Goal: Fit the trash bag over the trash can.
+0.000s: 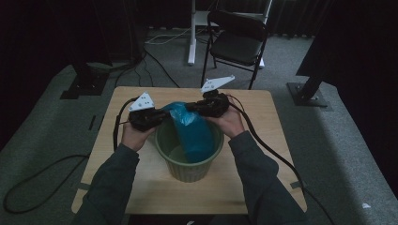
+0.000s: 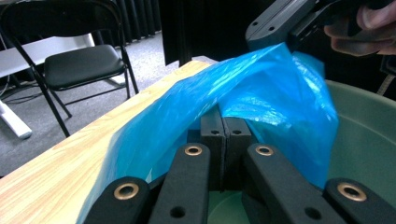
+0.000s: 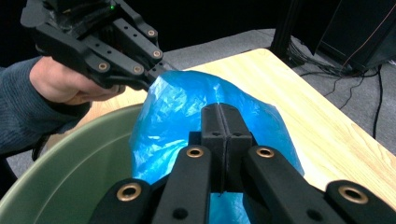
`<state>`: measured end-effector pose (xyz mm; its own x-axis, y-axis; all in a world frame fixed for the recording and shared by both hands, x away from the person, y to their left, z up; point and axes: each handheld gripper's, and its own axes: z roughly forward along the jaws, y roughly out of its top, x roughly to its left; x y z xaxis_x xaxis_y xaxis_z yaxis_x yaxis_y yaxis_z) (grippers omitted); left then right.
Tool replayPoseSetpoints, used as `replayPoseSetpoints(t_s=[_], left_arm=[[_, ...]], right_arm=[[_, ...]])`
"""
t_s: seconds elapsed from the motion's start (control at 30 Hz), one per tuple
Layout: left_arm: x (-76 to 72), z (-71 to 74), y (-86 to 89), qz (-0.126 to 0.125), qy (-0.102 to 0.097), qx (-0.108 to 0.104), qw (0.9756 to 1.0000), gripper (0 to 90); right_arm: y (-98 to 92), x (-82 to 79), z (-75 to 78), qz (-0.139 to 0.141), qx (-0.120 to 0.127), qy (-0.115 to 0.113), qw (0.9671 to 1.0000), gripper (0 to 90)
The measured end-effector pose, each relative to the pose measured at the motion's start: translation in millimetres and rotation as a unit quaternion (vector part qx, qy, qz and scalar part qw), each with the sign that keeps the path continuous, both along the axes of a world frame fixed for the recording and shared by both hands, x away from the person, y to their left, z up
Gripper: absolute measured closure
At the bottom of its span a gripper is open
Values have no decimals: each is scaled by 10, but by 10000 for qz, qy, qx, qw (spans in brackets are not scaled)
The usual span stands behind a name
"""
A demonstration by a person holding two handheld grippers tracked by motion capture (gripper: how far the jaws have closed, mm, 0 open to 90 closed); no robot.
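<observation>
Green and ribbed on its outer wall, the round plastic bin [image 1: 189,165] stands on the pale wood-grain table [image 1: 141,192], near the person's edge of it. A thin, crinkled blue plastic bag [image 1: 192,133] hangs into the bin, its long axis running from the bin's floor up over the far rim, its top stretched sideways above that rim. At the bin's far left rim the left gripper [image 1: 162,115] has its black jaws pressed together on a fold of the bag; at the far right rim the right gripper [image 1: 191,108] is likewise clamped on the film, its jaws meeting flat. Beyond the bin, past the table's far edge, a black folding chair [image 1: 237,40] with a padded seat stands on grey carpet [image 1: 328,140].
</observation>
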<state>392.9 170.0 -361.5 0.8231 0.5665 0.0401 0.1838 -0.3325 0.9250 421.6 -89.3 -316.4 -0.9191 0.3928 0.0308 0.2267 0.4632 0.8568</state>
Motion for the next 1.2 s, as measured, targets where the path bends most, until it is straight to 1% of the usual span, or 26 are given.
replayPoseSetpoints(t_s=[0.23, 0.3, 0.4, 0.47, 0.67, 0.93, 1.07, 1.2], left_arm=[[-3, -45, 82, 107, 22, -28, 9999, 894], [-12, -50, 122, 147, 23, -24, 9999, 894], [-16, -54, 172, 200, 32, -64, 9998, 894], [-18, -61, 206, 228, 29, -82, 9997, 894], [-19, -121, 288, 345, 93, -135, 9993, 894], [-23, -200, 349, 418, 166, -116, 9989, 894], [-21, -247, 359, 443, 213, -65, 9988, 894], [-14, -268, 360, 467, 227, -77, 9986, 894]], right_arm=[[1, -28, -17, -29, -203, -69, 9998, 899], [-24, -45, -27, -56, -184, -114, 9997, 899], [-92, -45, -61, -133, -172, -91, 9997, 899], [-135, -44, -81, -187, -215, -95, 9995, 899], [-270, -63, -128, -289, -223, -75, 9993, 900], [-455, -120, -219, -402, -245, -36, 9989, 900], [-518, -141, -265, -464, -269, -10, 9986, 900], [-561, -139, -303, -514, -265, 46, 9983, 900]])
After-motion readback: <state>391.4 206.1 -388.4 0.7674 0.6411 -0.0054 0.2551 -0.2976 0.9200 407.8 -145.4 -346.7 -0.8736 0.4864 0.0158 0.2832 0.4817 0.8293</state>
